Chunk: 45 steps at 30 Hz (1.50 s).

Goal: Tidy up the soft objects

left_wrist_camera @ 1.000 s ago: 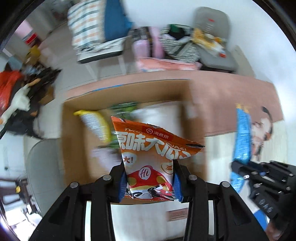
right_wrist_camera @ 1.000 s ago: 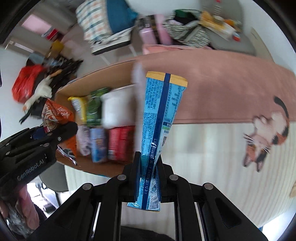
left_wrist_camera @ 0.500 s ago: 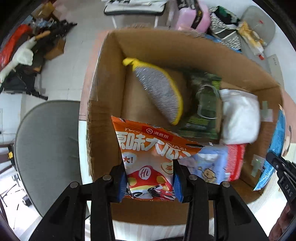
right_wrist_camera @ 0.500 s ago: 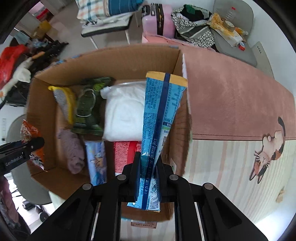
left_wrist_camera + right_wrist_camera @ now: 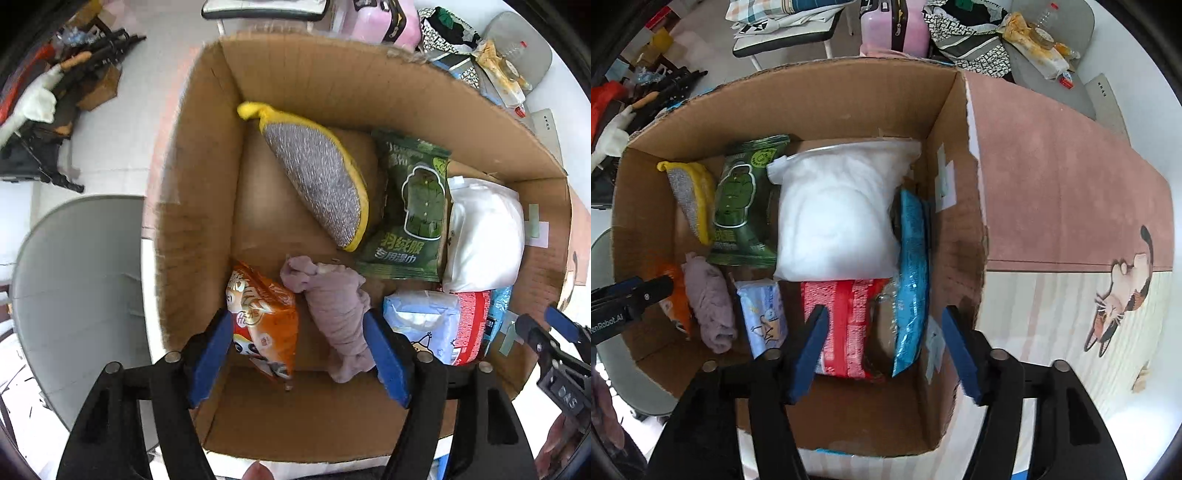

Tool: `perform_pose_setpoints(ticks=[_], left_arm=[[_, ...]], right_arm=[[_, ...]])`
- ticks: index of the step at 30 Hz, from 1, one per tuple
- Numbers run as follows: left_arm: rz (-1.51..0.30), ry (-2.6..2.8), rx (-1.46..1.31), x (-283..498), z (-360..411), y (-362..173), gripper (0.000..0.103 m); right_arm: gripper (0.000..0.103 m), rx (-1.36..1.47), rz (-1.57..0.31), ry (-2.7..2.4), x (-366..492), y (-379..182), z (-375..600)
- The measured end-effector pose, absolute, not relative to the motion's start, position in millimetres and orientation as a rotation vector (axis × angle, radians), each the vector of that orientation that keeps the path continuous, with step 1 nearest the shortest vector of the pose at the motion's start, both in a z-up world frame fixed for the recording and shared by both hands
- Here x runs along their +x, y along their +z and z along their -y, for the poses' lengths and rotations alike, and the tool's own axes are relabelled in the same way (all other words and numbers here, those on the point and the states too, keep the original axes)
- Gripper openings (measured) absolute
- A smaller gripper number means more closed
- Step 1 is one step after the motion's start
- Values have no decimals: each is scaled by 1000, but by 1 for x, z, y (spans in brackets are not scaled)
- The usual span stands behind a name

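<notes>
Both hand-held grippers hang over the cardboard box, jaws opening and gripping nothing. Below the left hand-held gripper, the orange snack bag, marked "Hi", leans in the near-left corner. Below the right hand-held gripper, the blue packet stands on edge against the right wall, saving floor space. The green wipes pack reads 羽绒服专用湿巾.

I see the tabletop under a pink cloth with a cat print; a cardboard box sits directly on it, at its left end.
</notes>
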<state>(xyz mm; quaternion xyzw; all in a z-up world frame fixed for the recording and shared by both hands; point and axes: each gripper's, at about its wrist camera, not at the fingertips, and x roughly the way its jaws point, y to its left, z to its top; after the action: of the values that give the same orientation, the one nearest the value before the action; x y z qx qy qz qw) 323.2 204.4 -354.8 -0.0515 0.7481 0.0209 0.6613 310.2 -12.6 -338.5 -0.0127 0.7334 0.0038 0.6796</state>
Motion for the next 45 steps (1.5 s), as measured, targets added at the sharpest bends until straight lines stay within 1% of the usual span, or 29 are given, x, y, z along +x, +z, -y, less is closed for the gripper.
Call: perform_pose_setpoints(ticks=[1,2,5,7,8,13,24,30,36,45], left_arm=[[-1670,47,-101,323,-202,-348,92],[-1653,51,-86,321,-200,-343,96],[-1601,71,-37,316,-192,-330,97],[-1573,72,-17,309,-185,-323,97],[-1559,72,-21,307,-187,-320,97],[-1532,79,-29,289,-184,-318,97],[-1497,79,-30,273,-168,-307,97],[-1444,74,-43,262,-162,-279,97],[-1324,52,-43,232,-151,-211,97],[-1178,61,-44,174,-144,-118,97]], right_arm=[[83,-26,-1645,12,310,-338,12],[86,-26,-1639,18,308,-335,10],[88,-16,-1632,39,303,-330,6],[100,-1,-1627,49,298,-327,4],[103,4,-1620,56,295,-325,2],[103,0,-1594,37,281,-321,-1],[103,22,-1580,10,270,-317,8],[103,28,-1537,16,262,-294,12],[103,49,-1442,38,235,-239,18],[103,44,-1253,49,170,-125,30]])
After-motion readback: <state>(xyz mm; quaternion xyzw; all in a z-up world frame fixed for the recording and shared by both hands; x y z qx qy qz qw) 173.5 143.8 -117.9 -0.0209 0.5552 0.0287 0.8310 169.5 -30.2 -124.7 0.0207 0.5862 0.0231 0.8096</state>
